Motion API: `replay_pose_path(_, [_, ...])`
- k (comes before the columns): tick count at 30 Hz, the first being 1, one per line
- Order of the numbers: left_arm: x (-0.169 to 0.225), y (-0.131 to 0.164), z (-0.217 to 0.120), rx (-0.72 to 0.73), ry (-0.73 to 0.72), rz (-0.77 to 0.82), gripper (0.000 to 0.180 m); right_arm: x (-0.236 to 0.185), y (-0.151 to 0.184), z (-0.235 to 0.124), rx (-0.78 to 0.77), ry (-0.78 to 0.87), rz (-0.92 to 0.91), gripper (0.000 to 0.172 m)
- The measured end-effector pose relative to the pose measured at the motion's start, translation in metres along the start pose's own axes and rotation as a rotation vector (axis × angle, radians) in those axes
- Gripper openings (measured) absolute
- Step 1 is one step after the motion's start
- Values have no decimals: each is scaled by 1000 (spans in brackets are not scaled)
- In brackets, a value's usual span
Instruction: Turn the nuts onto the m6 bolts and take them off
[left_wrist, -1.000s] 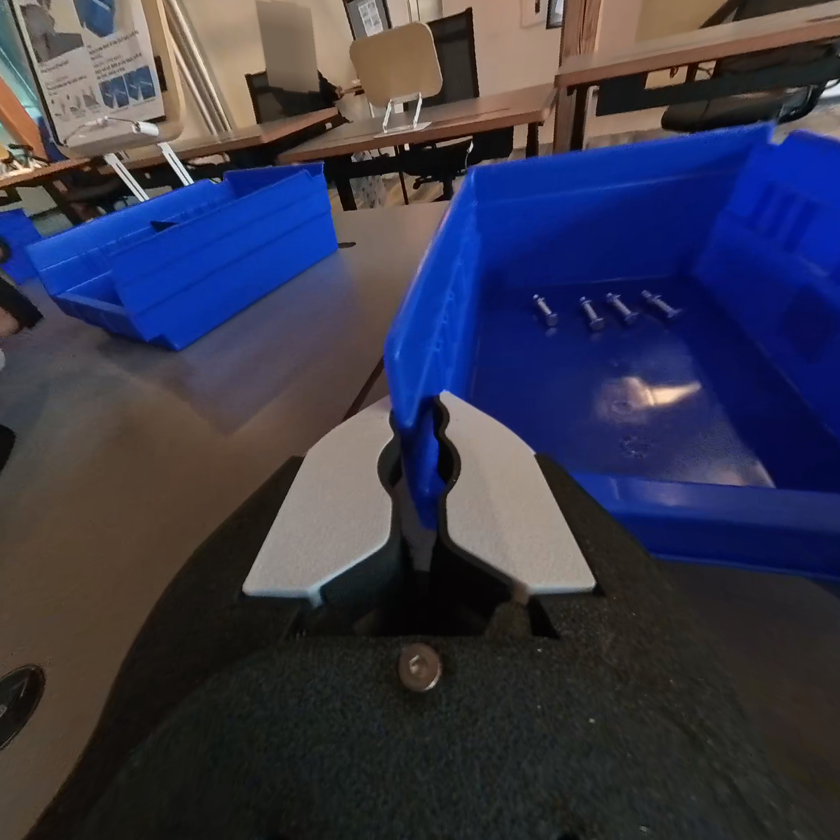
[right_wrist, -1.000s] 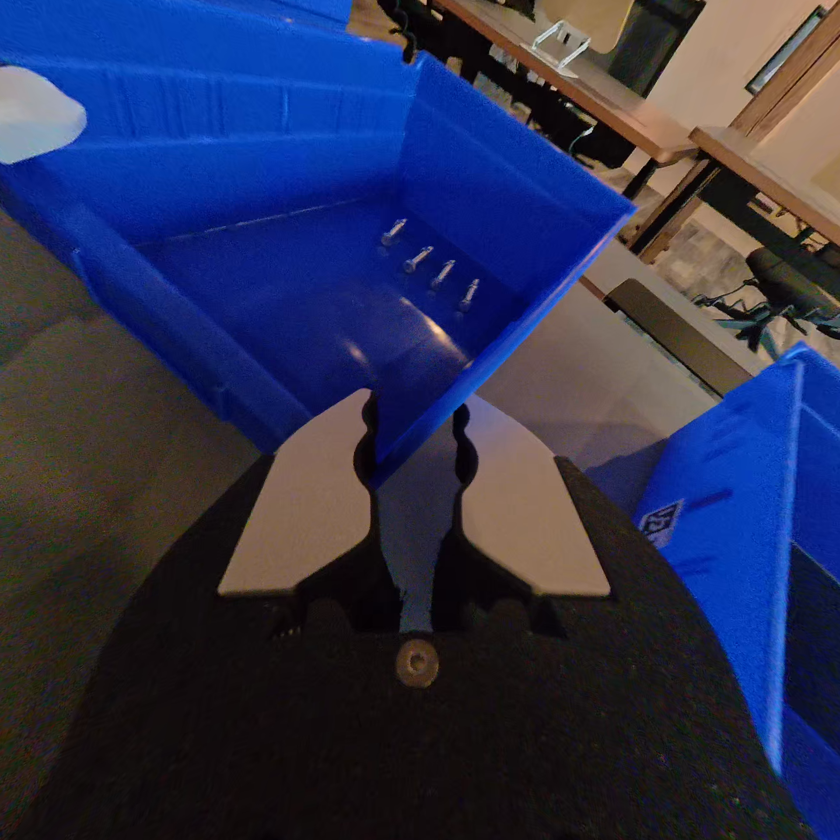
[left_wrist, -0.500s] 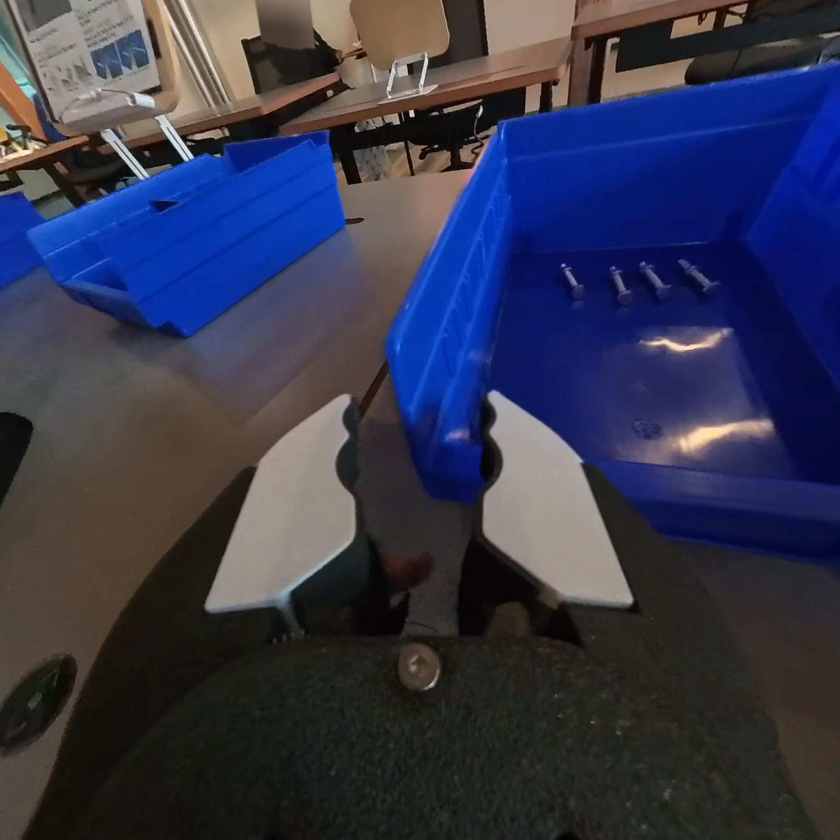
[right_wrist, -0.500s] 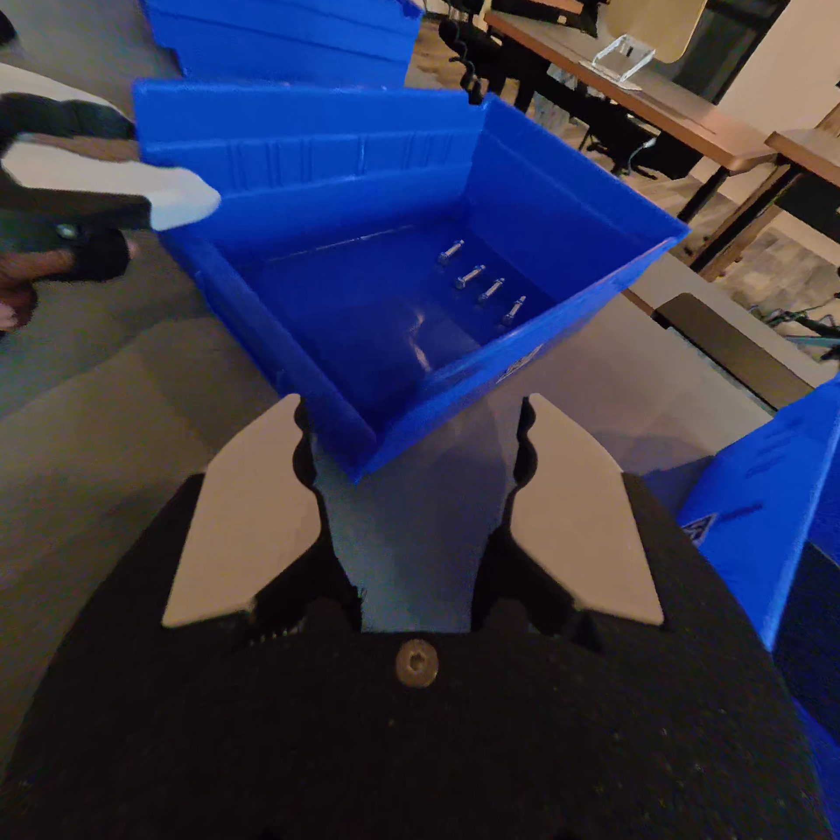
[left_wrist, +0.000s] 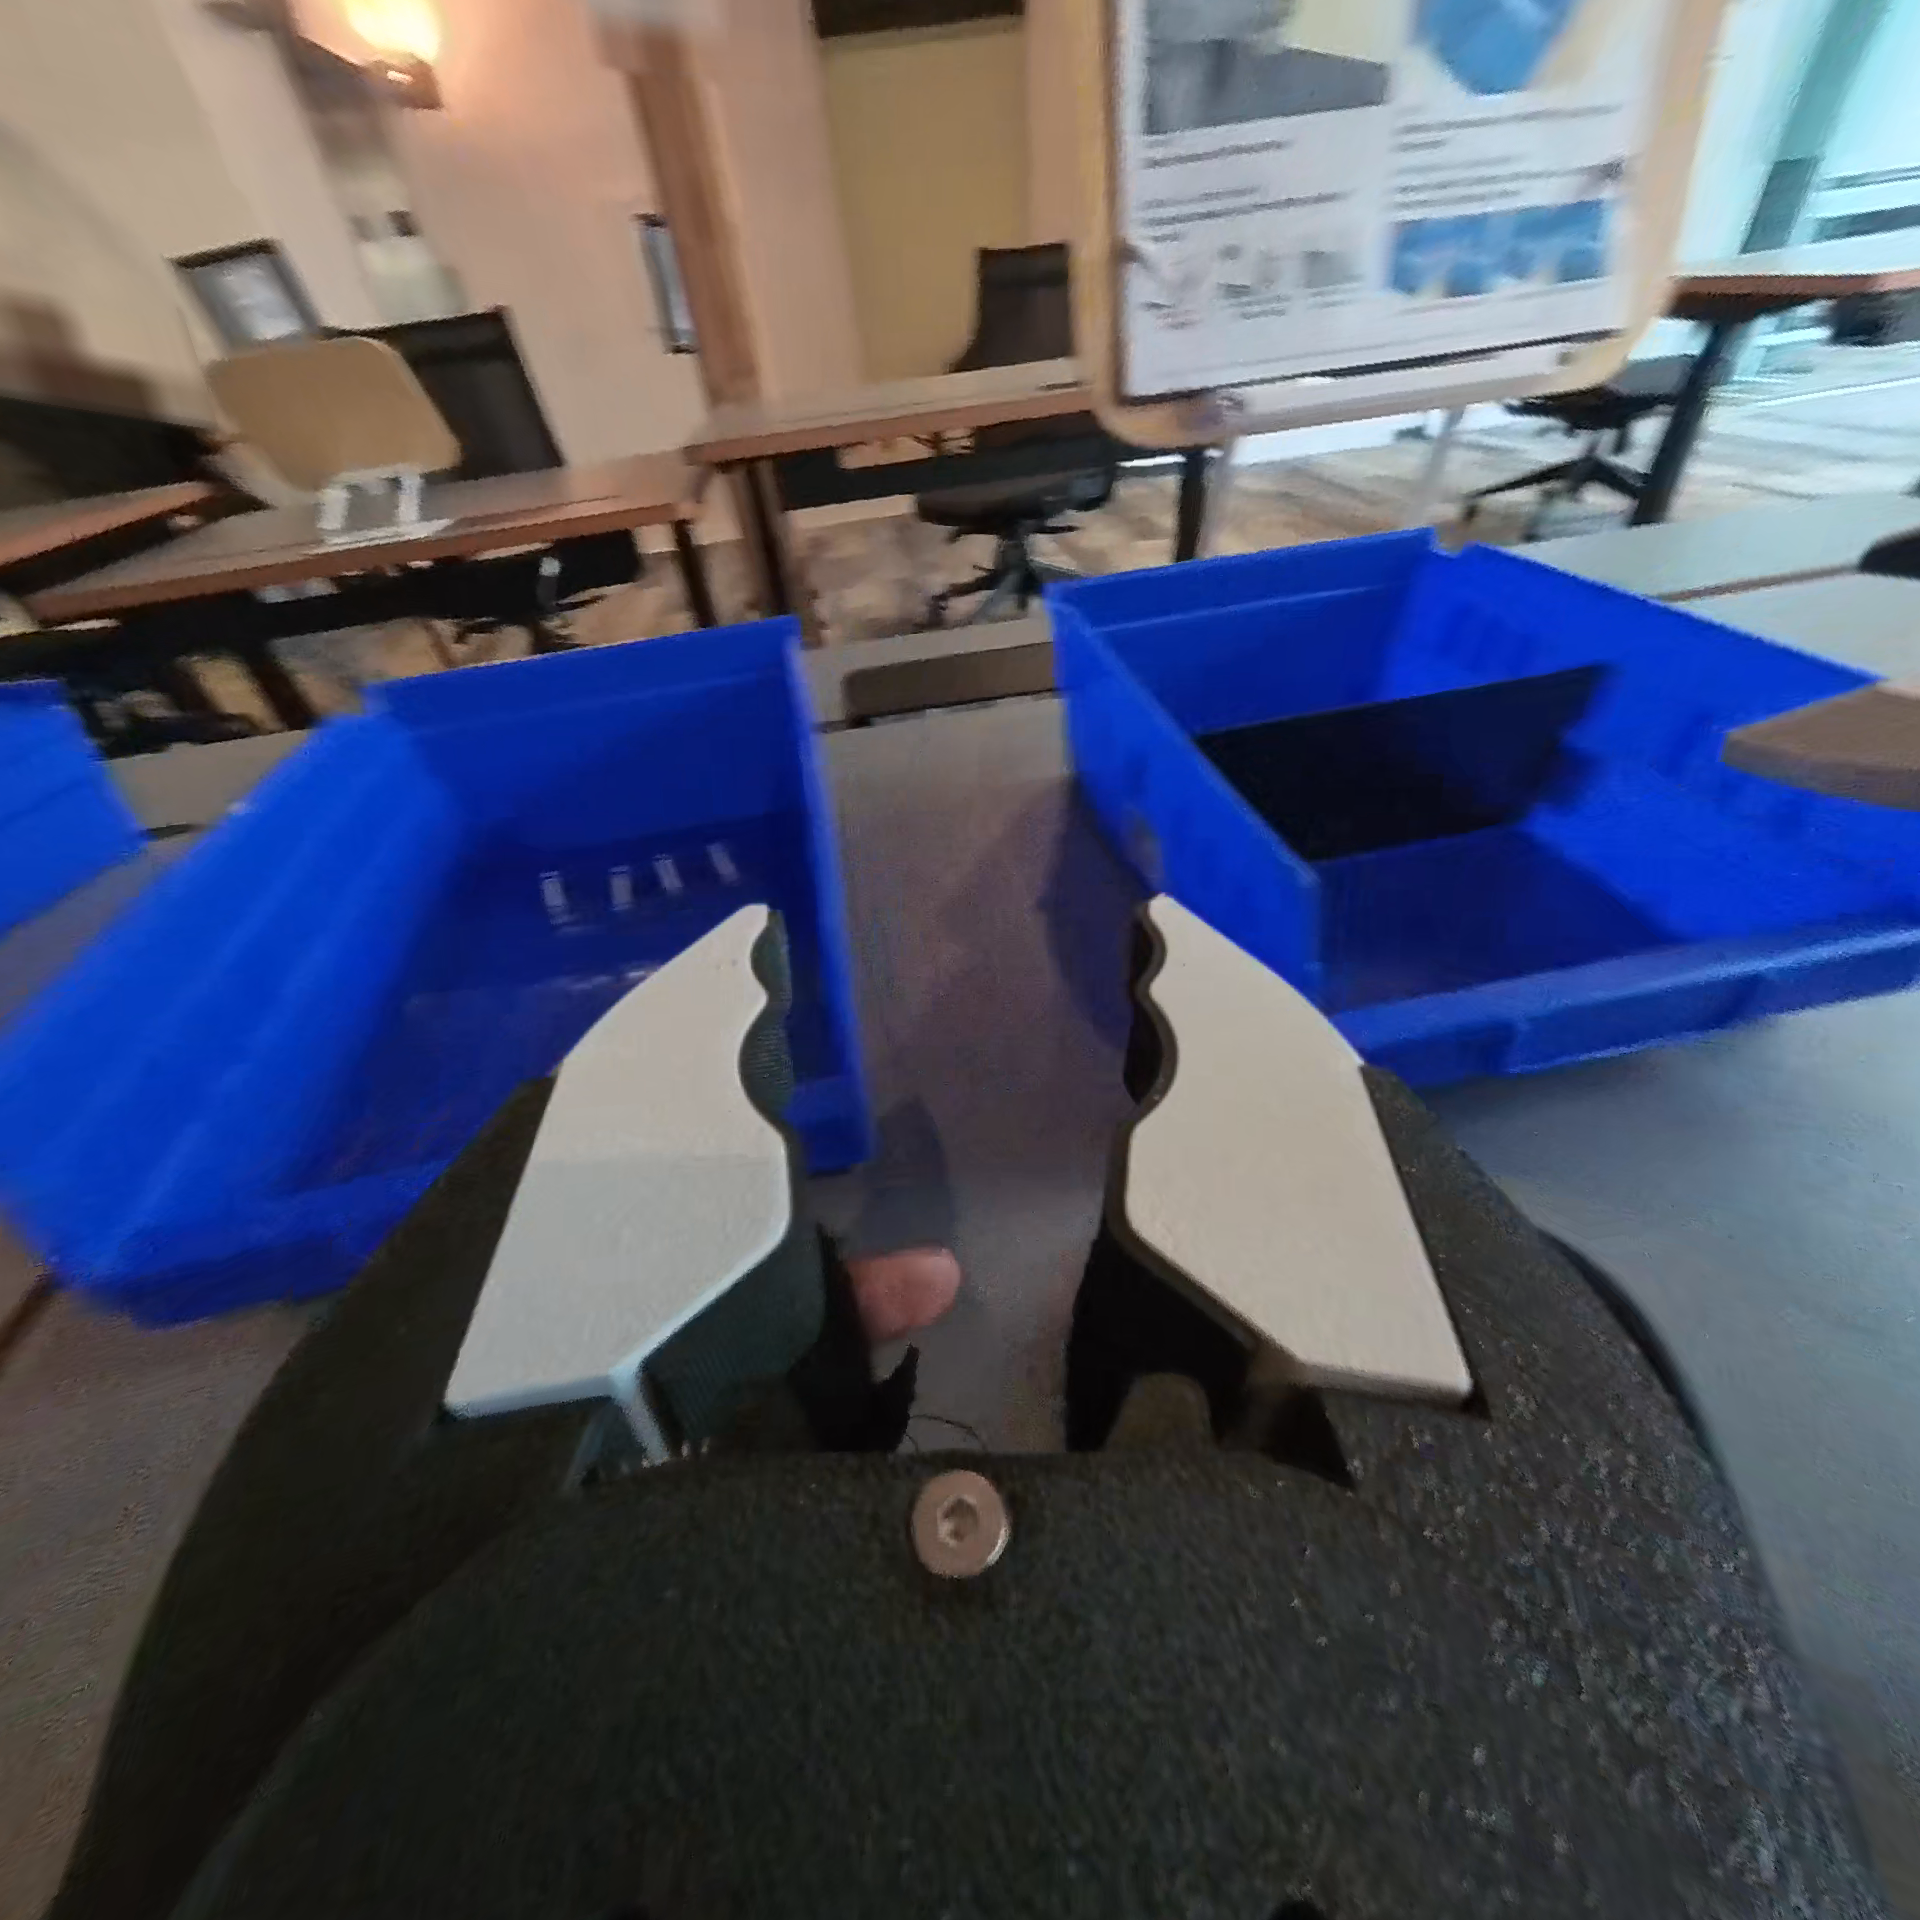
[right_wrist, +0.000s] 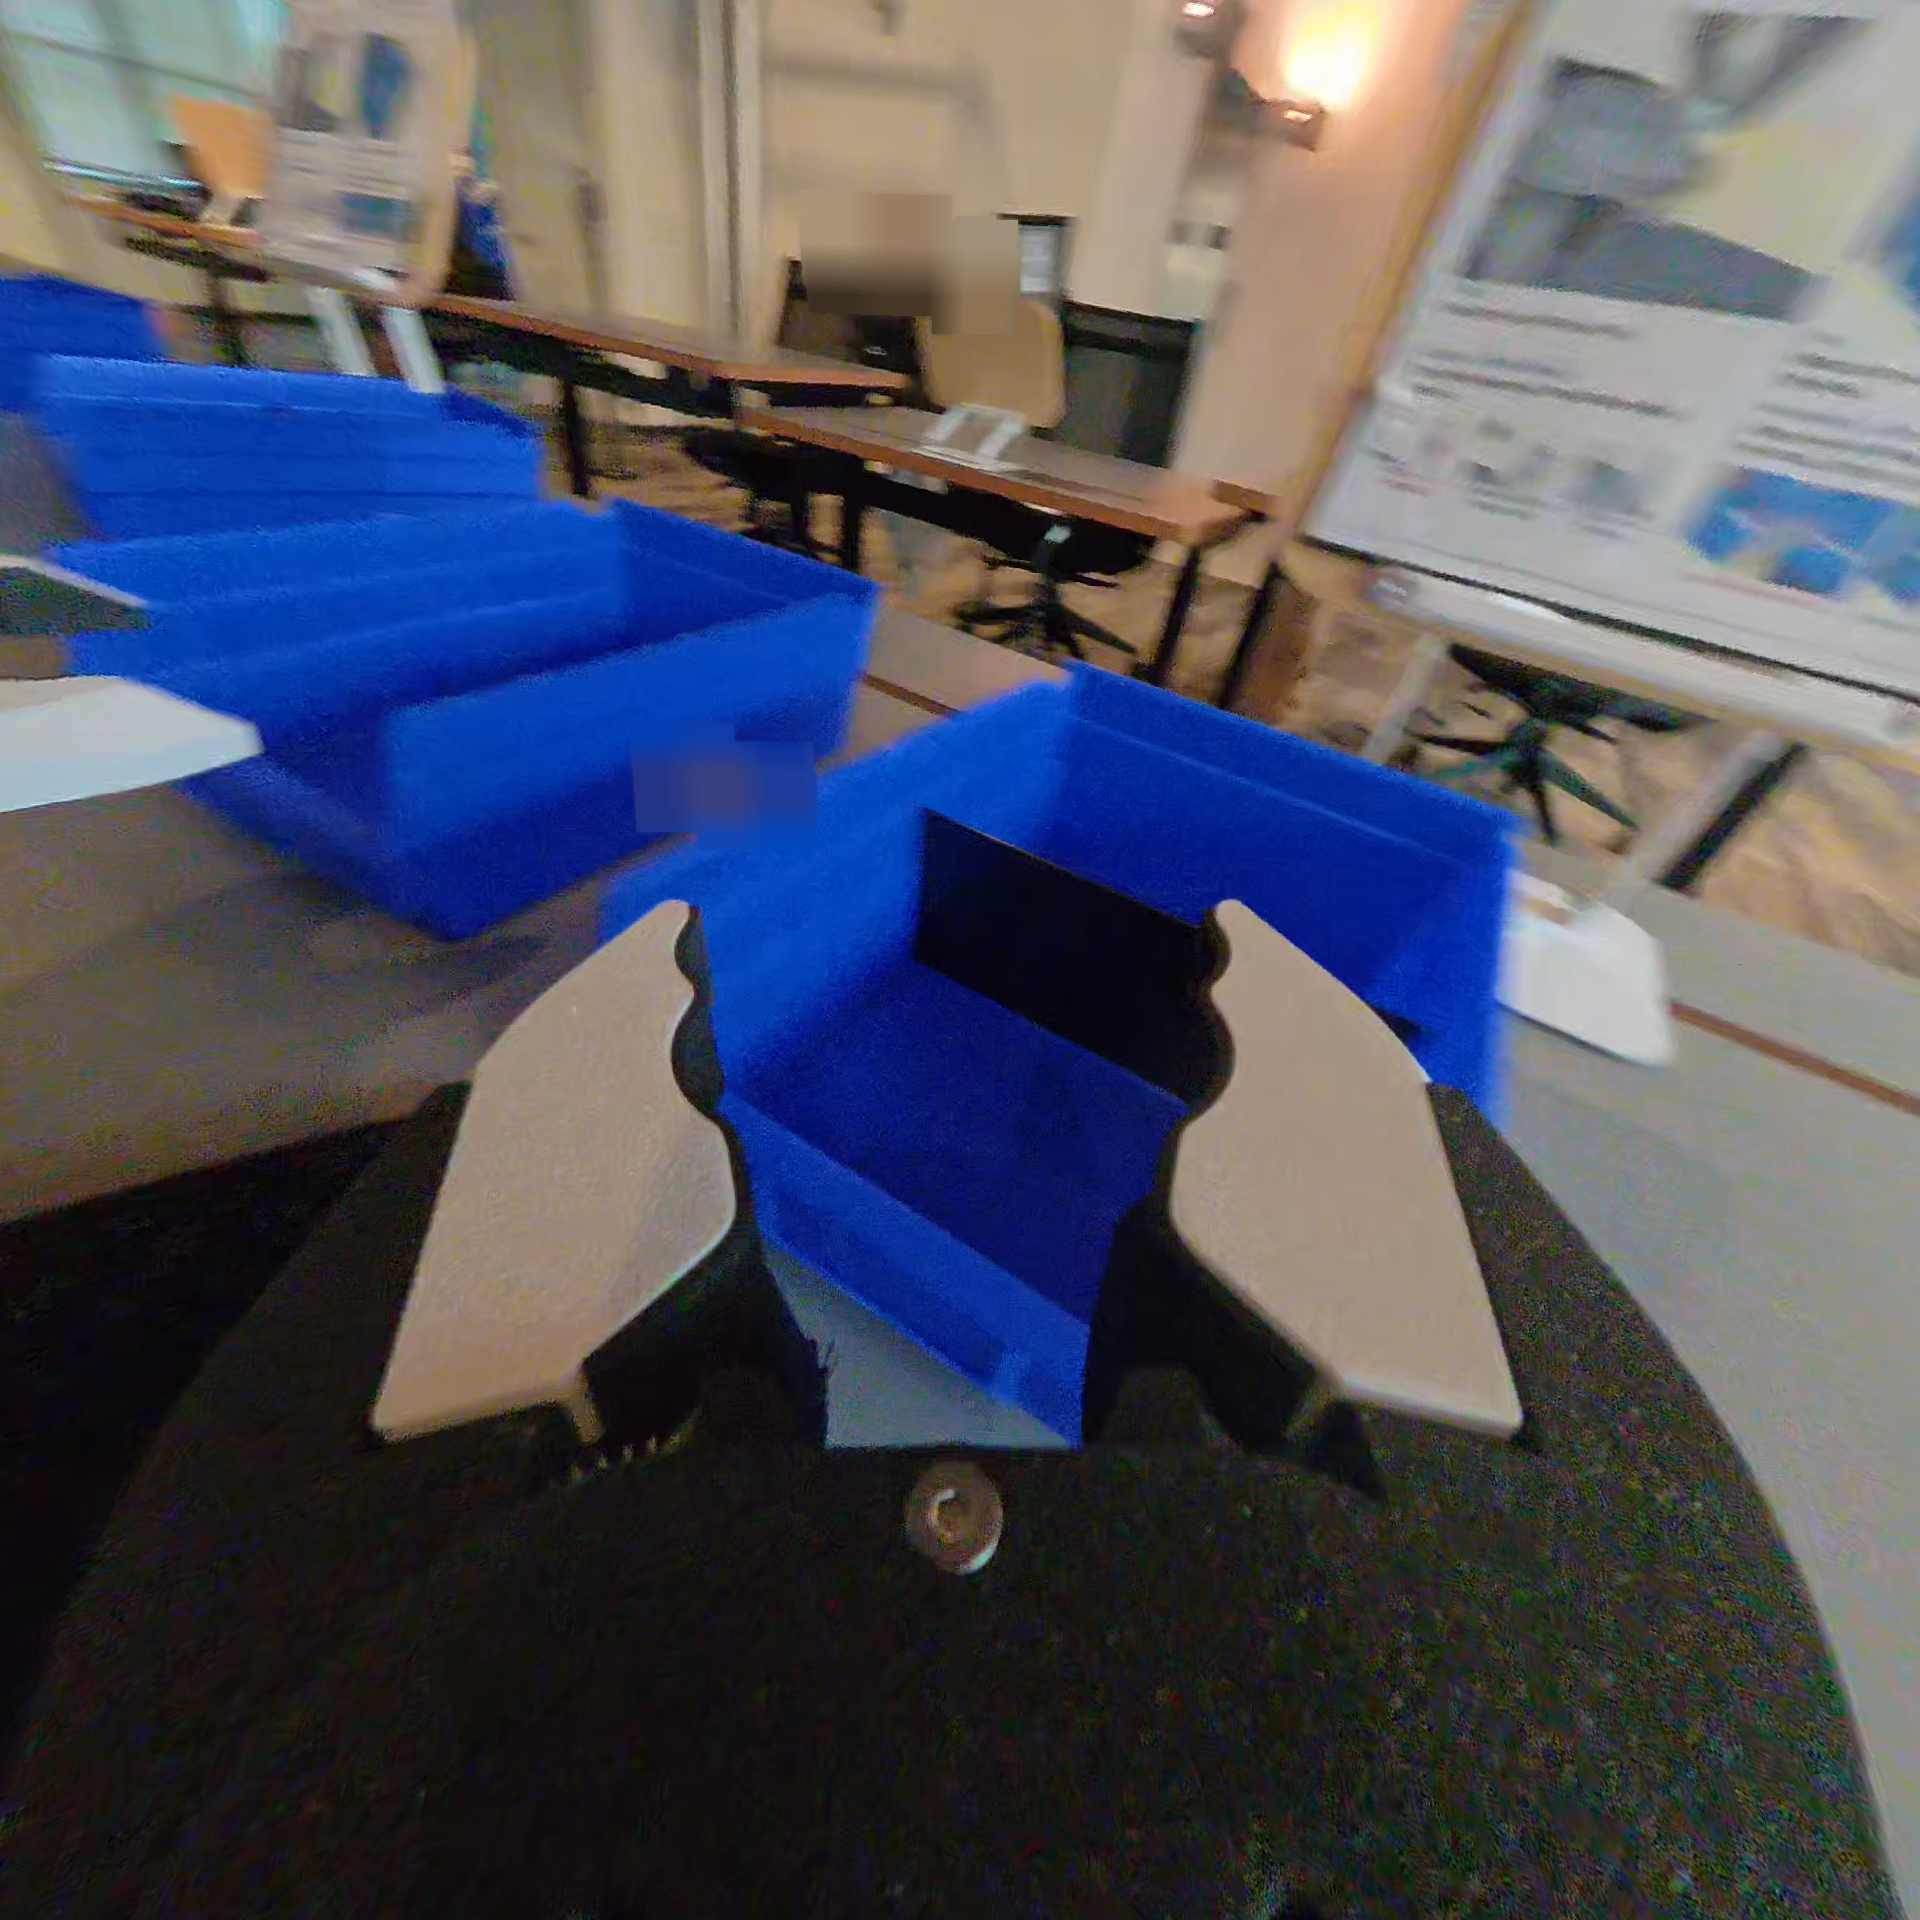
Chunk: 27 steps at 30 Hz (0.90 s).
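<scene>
Blue plastic fills my left wrist view: a bin (left_wrist: 436, 914) sits left of centre on the grey table (left_wrist: 1662, 1195), with four bolts (left_wrist: 634, 883) lying in a row on its floor near the far wall, blurred. My left gripper (left_wrist: 951, 914) is released, its pale fingers (left_wrist: 665, 1122) wide apart with only tabletop between them; the left finger overlaps the bin's near right wall. A second blue bin (left_wrist: 1455, 831) with a black divider (left_wrist: 1382, 769) stands to the right, apart from the first.

On my right wrist view, the right gripper (right_wrist: 951, 914) is also spread wide and grips nothing, hovering over the divided bin (right_wrist: 1039, 1039). The other bin (right_wrist: 520, 748) lies further left; I cannot make out the bolts here.
</scene>
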<state>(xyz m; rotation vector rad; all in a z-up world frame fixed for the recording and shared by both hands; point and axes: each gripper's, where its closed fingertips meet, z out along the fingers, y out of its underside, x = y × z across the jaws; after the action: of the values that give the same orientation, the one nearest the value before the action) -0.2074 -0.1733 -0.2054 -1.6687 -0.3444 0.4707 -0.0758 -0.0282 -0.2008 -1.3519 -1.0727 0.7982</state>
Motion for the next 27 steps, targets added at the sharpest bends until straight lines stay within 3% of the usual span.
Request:
replay_pose_path(3, [40, 12, 23, -48, 79, 12, 63, 63, 26, -24, -38, 162, 38, 87])
replay_pose_path(7, [76, 36, 51, -146, 159, 2, 64, 105, 64, -34, -139, 245, 104, 84])
replay_pose_path(13, [88, 50, 75, -241, 153, 68, 61, 105, 92, -18, -274, 213, 73, 73])
replay_pose_path(17, [91, 58, 85, -299, 154, 101, 46, 102, 96, -11, -319, 199, 29, 55])
replay_pose_path(19, [95, 61, 89, -314, 165, 121, 25, 100, 100, -9, -354, 181, 9, 41])
replay_pose_path(20, [100, 60, 90, -309, 185, 132, 13, 95, 101, -7, -364, 148, -1, 23])
replay_pose_path(21, [102, 59, 91, -305, 180, 148, 12, 95, 102, -7, -371, 158, -13, 17])
replay_pose_path(27, [109, 35, 87, -179, 128, 226, 9, 107, 92, -14, -361, 220, -143, 11])
